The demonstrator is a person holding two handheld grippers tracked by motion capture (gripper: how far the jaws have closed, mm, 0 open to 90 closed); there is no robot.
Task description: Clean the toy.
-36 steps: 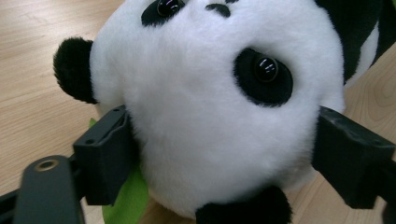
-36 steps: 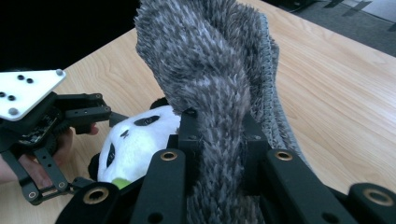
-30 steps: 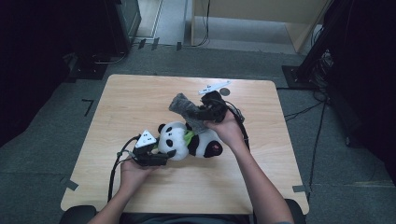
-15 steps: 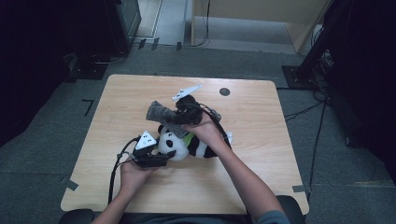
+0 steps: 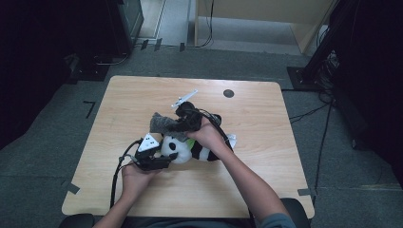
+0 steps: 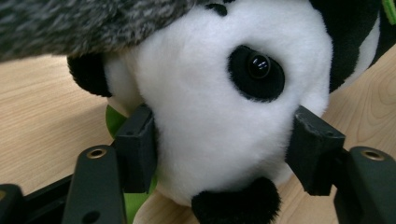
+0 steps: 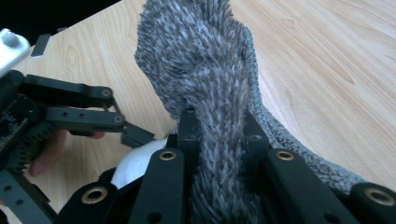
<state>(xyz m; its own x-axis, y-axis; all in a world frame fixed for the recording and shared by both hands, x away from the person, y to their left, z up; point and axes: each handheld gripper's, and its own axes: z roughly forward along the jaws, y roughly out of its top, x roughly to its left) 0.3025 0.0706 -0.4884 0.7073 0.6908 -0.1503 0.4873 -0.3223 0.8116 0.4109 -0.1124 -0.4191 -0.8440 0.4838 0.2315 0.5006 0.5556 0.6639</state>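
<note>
At frame centre, the left tool (image 6: 224, 144) has been closing on the panda's head (image 6: 219, 107); the right tool (image 7: 217, 126) pinches the grey fuzzy cloth (image 7: 201, 60).

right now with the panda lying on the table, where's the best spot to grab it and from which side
Grip the panda by its round white head, coming in level from the person's left, as the left gripper does. The head is the firmest bulge, free on both flanks, and the fingers fit either side of it. The grey fuzzy cloth overhangs the top, so avoid coming from above.

Left hand-held gripper (image 5: 164, 160) black, grey triangular plate on top, black cable trailing; right hand-held gripper (image 5: 179, 125) black, brass-ringed screw holes.
</note>
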